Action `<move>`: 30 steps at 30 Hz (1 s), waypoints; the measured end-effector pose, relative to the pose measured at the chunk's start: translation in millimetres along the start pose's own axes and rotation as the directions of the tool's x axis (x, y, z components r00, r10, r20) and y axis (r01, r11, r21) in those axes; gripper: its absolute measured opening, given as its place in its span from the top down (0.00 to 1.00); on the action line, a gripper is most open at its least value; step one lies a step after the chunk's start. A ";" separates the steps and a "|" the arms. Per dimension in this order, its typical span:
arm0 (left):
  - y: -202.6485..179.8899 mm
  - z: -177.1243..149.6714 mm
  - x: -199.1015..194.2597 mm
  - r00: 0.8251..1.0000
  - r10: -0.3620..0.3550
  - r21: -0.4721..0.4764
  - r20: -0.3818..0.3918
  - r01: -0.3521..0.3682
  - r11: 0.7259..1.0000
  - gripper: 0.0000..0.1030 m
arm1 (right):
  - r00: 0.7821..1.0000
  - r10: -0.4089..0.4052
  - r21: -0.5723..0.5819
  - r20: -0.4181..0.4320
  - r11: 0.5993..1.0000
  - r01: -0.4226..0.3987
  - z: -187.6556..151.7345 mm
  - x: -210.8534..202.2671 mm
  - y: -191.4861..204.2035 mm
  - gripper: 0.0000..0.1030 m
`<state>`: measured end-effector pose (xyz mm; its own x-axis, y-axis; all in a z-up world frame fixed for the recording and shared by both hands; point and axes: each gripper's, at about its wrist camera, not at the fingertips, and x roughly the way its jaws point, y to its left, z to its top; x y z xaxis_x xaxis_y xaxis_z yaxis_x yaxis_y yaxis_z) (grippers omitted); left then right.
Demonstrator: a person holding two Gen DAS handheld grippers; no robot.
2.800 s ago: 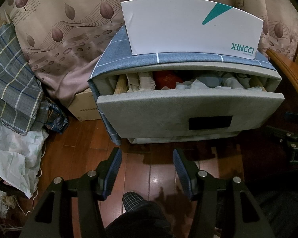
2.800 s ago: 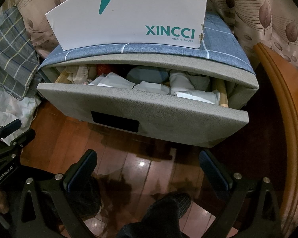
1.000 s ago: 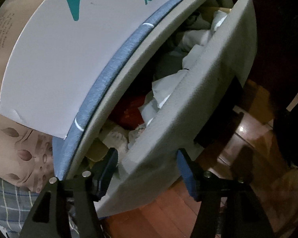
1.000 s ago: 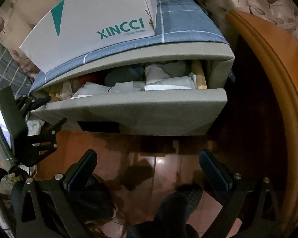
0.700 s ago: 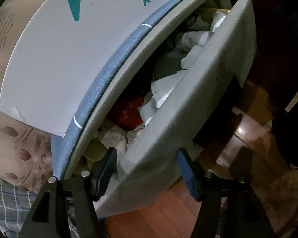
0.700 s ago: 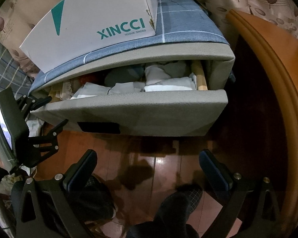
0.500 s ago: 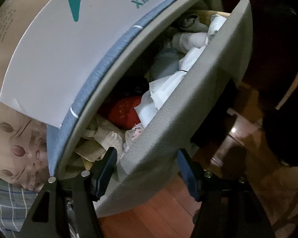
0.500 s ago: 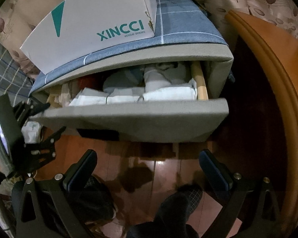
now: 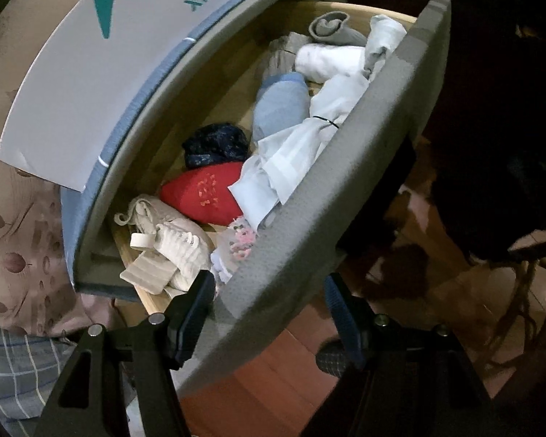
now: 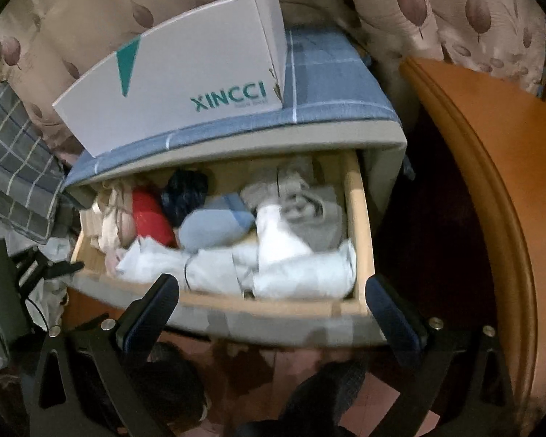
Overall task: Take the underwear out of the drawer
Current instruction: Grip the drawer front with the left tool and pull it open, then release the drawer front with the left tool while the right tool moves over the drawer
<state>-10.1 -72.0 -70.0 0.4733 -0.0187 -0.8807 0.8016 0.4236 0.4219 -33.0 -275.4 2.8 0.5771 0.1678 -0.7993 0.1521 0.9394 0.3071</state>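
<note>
Your left gripper (image 9: 265, 304) sits at the corner of the drawer (image 9: 345, 189), one finger inside and one outside the gray front panel. The fingers look spread around the panel, not pinching it (I cannot tell if they touch). Your right gripper (image 10: 273, 302) hangs over the drawer's front edge with its fingers wide apart and nothing in them.

The drawer is open, and the underwear is inside, mixed in a soft heap: a red piece (image 9: 200, 196), a dark blue piece (image 9: 216, 144), a light blue roll (image 10: 214, 224) and white cloth (image 10: 302, 273) at the front.

Pick one piece that lies on top. Come straight down with the right fingers, pinch only that cloth, then lift slowly so nothing else comes along.
</note>
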 end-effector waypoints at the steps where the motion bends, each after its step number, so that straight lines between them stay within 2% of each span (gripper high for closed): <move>1: -2.2 0.0 -1.3 1.000 -0.006 0.000 -0.007 0.006 1.000 0.38 | 1.000 0.007 0.000 -0.004 1.000 -0.007 1.0 0.3 -0.5 0.01; 8: 3.1 -4.3 -13.8 0.994 -0.107 -0.059 -0.025 0.105 0.993 0.38 | 1.000 -0.003 -0.020 -0.020 1.000 0.003 14.1 2.5 -0.5 0.01; 18: 19.3 -7.4 -20.2 0.987 -0.159 -0.130 -0.007 0.157 0.979 0.38 | 0.994 -0.002 -0.035 -0.107 0.999 -0.002 25.0 8.8 -4.1 0.01; 24: 35.5 -10.7 -26.8 0.974 -0.222 -0.237 0.052 0.228 0.944 0.38 | 0.986 0.015 -0.010 -0.166 1.000 -0.017 36.4 13.6 -16.5 0.02; 27: 41.3 -11.2 -31.9 0.965 -0.247 -0.274 0.092 0.263 0.925 0.38 | 0.980 0.013 -0.001 -0.200 1.000 -0.013 42.3 22.5 -20.9 0.10; 30: 42.8 -10.0 -37.3 0.947 -0.292 -0.307 0.131 0.319 0.897 0.38 | 0.972 0.025 0.008 -0.233 1.000 -0.024 46.4 32.6 -22.5 0.16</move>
<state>2.9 -44.0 -21.3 0.2622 -0.2601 -0.9293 0.7573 0.6523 0.0311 19.6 -304.8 -6.2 0.3774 0.2564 -0.8898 0.1443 0.9329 0.3300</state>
